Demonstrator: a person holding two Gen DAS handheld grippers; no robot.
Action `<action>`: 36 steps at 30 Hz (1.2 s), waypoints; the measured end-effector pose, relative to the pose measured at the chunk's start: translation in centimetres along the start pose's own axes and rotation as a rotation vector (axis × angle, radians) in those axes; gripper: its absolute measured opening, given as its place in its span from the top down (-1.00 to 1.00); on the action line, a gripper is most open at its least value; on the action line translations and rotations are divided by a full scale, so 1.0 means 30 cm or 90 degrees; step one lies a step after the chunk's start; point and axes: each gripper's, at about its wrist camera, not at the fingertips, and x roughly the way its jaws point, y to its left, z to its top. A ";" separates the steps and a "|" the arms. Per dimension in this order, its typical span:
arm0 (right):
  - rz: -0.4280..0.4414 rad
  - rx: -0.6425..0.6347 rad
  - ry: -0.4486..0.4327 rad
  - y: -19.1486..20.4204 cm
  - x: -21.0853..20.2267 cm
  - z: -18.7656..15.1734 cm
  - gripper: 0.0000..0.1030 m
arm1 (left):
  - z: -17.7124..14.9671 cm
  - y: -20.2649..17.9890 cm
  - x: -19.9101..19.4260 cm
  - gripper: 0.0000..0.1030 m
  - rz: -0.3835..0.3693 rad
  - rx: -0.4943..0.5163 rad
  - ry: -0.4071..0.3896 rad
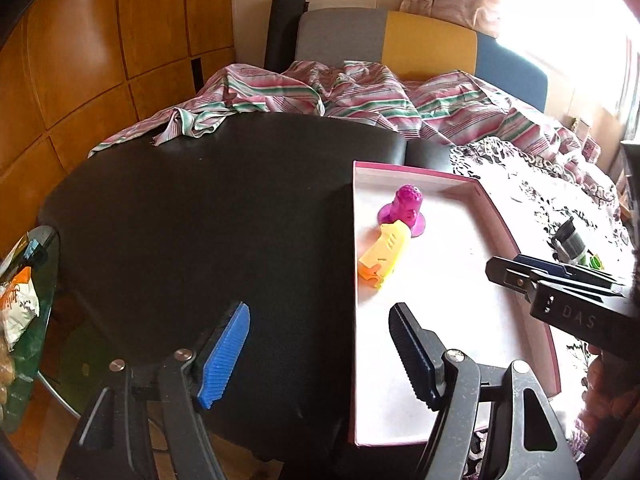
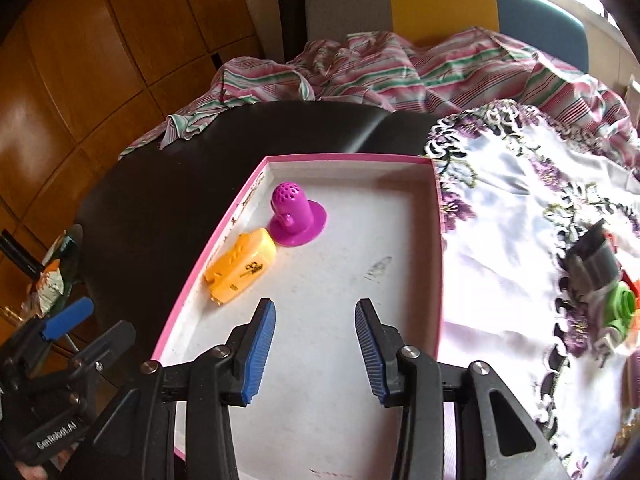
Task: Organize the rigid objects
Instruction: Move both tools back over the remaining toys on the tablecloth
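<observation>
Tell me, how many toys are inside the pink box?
2: a purple toy by the pink box's far left corner, and an orange toy touching it, along the left wall.

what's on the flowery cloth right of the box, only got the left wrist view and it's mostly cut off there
Observer: In the right wrist view a green plastic piece lies on the cloth, apart from the box.
Operator: anything with it
Observer: A grey and black cylinder lies just behind it, blurred; whether they touch is unclear.
Operator: is the right gripper holding anything
Observer: No. The right gripper hangs over the box's bare white floor, jaws open and empty.
Operator: any marking on the yellow toy
Observer: Yes, the yellow toy has black print on its top side.
</observation>
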 end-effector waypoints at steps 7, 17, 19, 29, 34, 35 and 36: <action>-0.028 0.006 -0.017 -0.050 -0.063 -0.029 0.17 | -0.007 -0.037 -0.006 -0.41 -0.008 0.018 0.002; -0.057 0.026 -0.037 -0.117 -0.127 -0.050 0.17 | -0.013 -0.086 -0.011 -0.41 -0.021 0.043 0.003; -0.063 0.027 -0.038 -0.126 -0.136 -0.053 0.16 | -0.014 -0.097 -0.011 -0.41 -0.024 0.047 0.003; -0.102 0.055 -0.046 -0.242 -0.219 -0.069 0.04 | -0.016 -0.148 -0.010 -0.41 -0.042 0.070 0.007; -0.132 0.083 -0.049 -0.337 -0.272 -0.085 0.04 | -0.014 -0.183 -0.014 -0.41 -0.053 0.088 0.005; -0.139 0.088 -0.050 -0.358 -0.285 -0.089 0.04 | -0.012 -0.190 -0.015 -0.41 -0.056 0.090 0.005; -0.146 0.093 -0.051 -0.379 -0.298 -0.092 0.04 | -0.010 -0.196 -0.015 -0.41 -0.058 0.092 0.004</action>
